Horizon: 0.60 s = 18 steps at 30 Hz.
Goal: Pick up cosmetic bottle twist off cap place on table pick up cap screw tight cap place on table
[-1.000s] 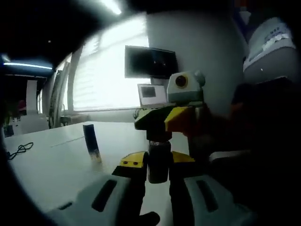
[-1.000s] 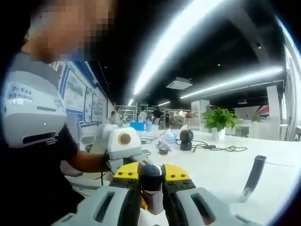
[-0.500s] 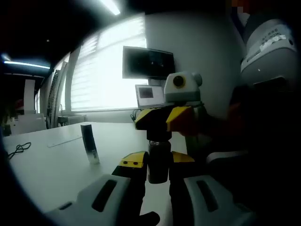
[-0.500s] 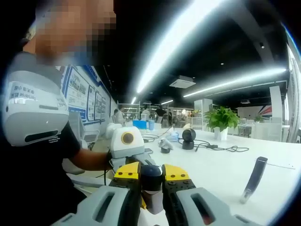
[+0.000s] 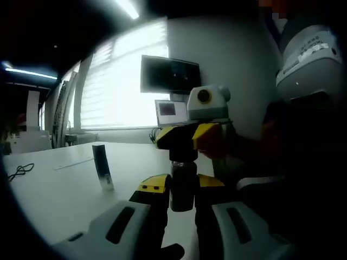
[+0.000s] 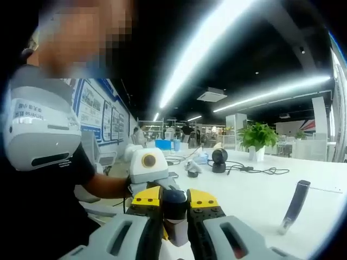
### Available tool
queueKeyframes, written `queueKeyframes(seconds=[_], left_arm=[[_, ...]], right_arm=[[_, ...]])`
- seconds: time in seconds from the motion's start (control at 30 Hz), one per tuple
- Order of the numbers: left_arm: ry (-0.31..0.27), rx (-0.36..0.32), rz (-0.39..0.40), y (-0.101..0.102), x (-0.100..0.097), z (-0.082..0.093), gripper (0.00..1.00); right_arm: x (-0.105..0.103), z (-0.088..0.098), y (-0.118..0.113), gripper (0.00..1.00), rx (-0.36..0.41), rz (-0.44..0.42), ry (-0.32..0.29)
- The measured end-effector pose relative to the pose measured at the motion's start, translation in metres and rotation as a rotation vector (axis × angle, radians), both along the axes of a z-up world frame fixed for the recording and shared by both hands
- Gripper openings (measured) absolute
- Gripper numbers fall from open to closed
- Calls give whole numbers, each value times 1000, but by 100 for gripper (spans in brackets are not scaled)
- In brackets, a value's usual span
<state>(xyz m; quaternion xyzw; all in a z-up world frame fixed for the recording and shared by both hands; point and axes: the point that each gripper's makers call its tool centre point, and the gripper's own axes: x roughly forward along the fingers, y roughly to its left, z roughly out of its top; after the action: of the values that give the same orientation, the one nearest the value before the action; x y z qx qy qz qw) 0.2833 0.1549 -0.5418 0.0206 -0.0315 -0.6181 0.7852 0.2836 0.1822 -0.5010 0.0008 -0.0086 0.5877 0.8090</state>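
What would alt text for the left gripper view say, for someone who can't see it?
The left gripper grips a dark cosmetic bottle while the right gripper holds its top from above. Beyond them, a second dark tube stands on the white table.

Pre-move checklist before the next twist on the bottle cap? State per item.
1. Left tool clamped on the cosmetic bottle: ok, jaws shut on its dark body.
2. Right tool on the cap: ok, jaws closed around the dark top.
3. Bottle lifted off the white table: ok.
4. Cap loose or tight on the threads: cannot tell.
5. Dark tube standing on the table, apart from both tools: ok.
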Motion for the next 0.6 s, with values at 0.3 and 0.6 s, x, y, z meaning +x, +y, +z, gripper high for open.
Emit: queueKeyframes(seconds=[0.3,0.6], left_arm=[[8,-8,14,2,4,-4,8],[6,-2,30,1,7,-8,8]], right_arm=[[5,-1,-1,11,12,-18,25],[9,3,-4,11,27,-34,40]])
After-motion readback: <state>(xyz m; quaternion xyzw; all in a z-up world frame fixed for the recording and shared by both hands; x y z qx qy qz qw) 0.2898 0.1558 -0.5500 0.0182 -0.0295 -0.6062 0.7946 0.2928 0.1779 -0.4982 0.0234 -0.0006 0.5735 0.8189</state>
